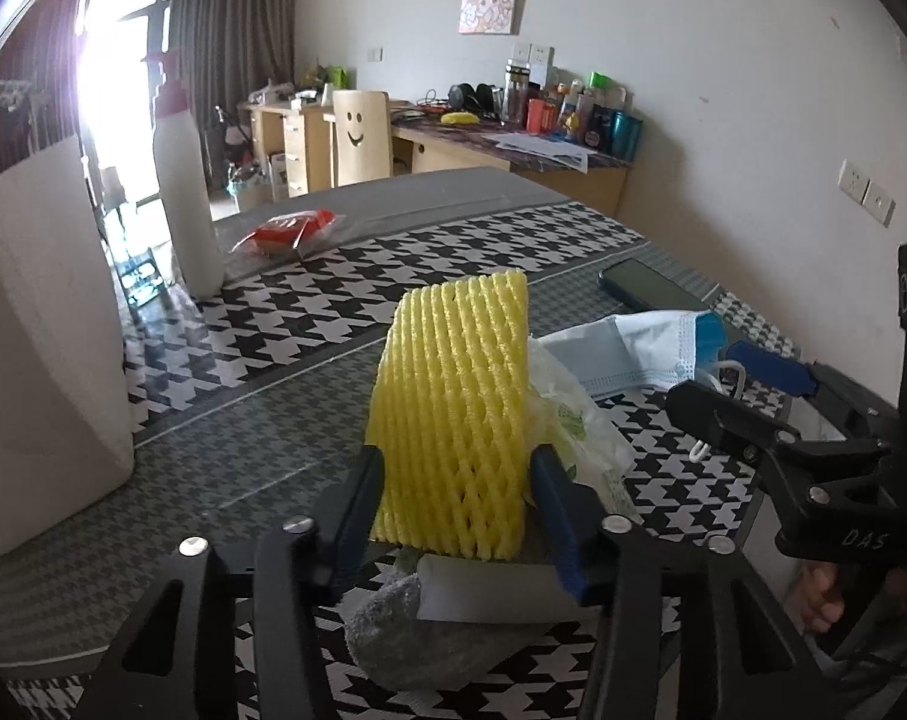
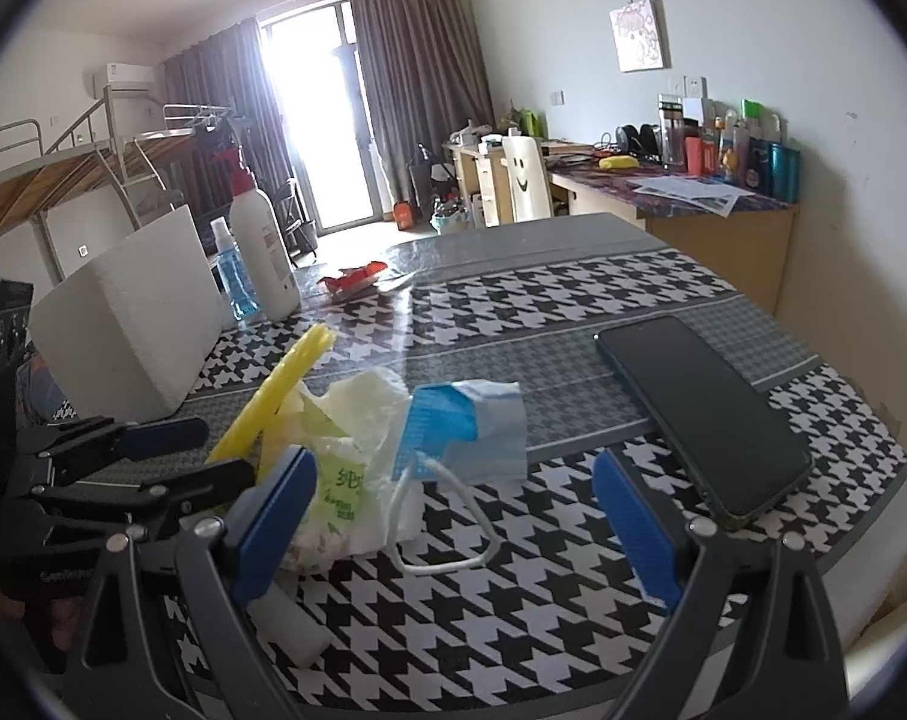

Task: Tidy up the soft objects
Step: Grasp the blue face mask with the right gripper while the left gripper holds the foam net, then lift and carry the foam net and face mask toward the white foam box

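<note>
On the houndstooth table [image 2: 573,300], biggest item was a white foam block [image 2: 129,324] at the left edge, then a white pump bottle [image 2: 261,246] and a dark phone [image 2: 699,414] on the right; none looked like sorting targets. Soft stuff sat bunched mid-table: yellow foam net [image 1: 453,414], crumpled plastic bag [image 2: 339,456] beside it, blue face mask [image 2: 465,426] touching the bag, grey cloth [image 1: 387,630] and a white roll [image 1: 477,594] under the left tool. Left gripper [image 1: 456,498] was pinching the foam net, held upright off the table. Right gripper [image 2: 453,516] was spread wide, hovering low over the mask's ear loop, gripping nothing. Judgement: early stage. One item was in hand, no visible destination, mask, bag and cloth all left to sort.
</note>
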{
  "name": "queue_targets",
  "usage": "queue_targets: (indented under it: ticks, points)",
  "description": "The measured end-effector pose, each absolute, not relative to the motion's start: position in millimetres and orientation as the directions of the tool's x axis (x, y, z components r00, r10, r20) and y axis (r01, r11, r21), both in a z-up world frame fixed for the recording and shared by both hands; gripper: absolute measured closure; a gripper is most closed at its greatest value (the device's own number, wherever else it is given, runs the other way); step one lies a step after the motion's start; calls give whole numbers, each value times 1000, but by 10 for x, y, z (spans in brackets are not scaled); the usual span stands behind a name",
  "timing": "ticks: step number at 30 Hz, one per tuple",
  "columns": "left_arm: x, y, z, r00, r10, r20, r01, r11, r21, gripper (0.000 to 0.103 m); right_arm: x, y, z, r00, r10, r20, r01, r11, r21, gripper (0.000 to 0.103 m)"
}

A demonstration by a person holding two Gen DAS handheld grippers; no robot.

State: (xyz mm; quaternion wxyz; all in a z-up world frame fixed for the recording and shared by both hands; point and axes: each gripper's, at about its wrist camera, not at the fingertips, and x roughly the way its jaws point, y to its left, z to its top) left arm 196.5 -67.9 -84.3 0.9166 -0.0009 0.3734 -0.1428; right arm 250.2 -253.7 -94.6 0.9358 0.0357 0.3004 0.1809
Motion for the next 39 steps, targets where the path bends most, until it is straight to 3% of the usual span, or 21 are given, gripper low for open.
queue_targets:
  ticks: [7,11,20,23,25,33,39]
  points:
    - [2000,-602,-859,674,-266,-689,244,961,-131,83,2613,-2501,-977,739,377,-559,-331,925,186,7]
    - [2021,-581,-877,669,-255,-698,234,964,-127,91,2668,-2482,-1000,732,382,-564,-335,923,190,7]
    - [2023,-531,-859,672,-263,-692,230,963,-142,93,2789,-2489,-1053,722,380,-579,-319,924,209,8]
    - [2010,-514,-840,678,-268,-685,230,962,-148,93,2813,-2493,-1062,714,385,-585,-321,922,216,25]
    - [1993,-519,-822,682,-270,-679,234,961,-147,93,2822,-2481,-1077,705,389,-594,-327,920,215,43]
    - [1928,-520,-776,696,-275,-663,242,959,-144,93,2807,-2520,-1091,708,352,-612,-290,936,202,85]
    - [1842,-502,-675,719,-275,-638,247,959,-136,93,2765,-2585,-1006,737,332,-588,-261,943,206,92]
